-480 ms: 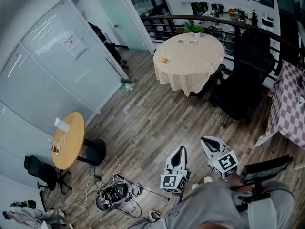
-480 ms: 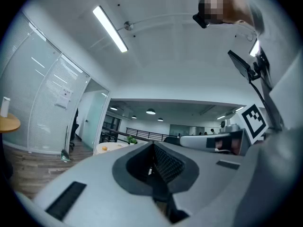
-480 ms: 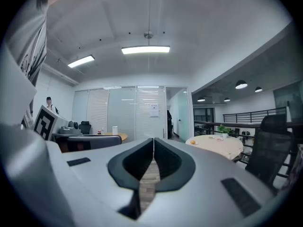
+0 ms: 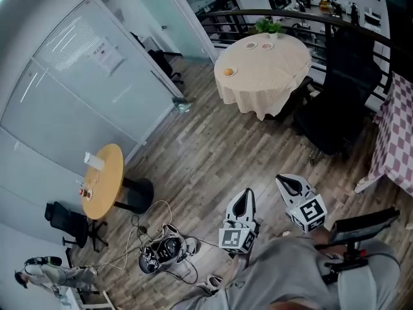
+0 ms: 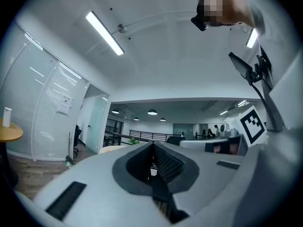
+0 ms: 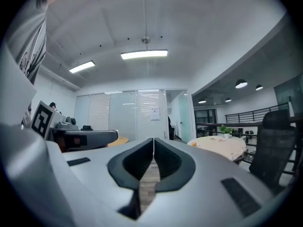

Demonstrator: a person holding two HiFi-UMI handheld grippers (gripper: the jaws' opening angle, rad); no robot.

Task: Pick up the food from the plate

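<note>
1. Wood floor point(image 4: 193, 154): plank boards across the room, covered at the bottom edge by the person's grey clothing point(image 4: 290, 276).
2. Glass partition point(image 4: 84, 89): frosted panels along the left, with a posted sheet too small to read.
3. Round worktop point(image 4: 271, 76): draped in a cream cloth, far from both grippers, with its base hidden.
4. Black chair point(image 4: 342, 102): just beside the worktop; its seat is lost in shadow.
5. Checked cloth point(image 4: 397, 134): cut off by the right frame edge.
6. Small round table point(image 4: 103, 179): wooden, by the partition; the items on it are too small to name.
7. Left gripper point(image 4: 244, 194): held level and low in front of the person, fingers pressed together on nothing.
8. Right gripper point(image 4: 284, 181): just beside the left, fingers closed tip to tip and empty.
9. Plate point(image 4: 228, 72): sits at the worktop's near-left rim.
10. Two further plates point(image 4: 258, 44): at the far rim, contents unclear.
11. Food point(image 6: 193, 144): a small orange piece on the near plate; its kind cannot be told.
</note>
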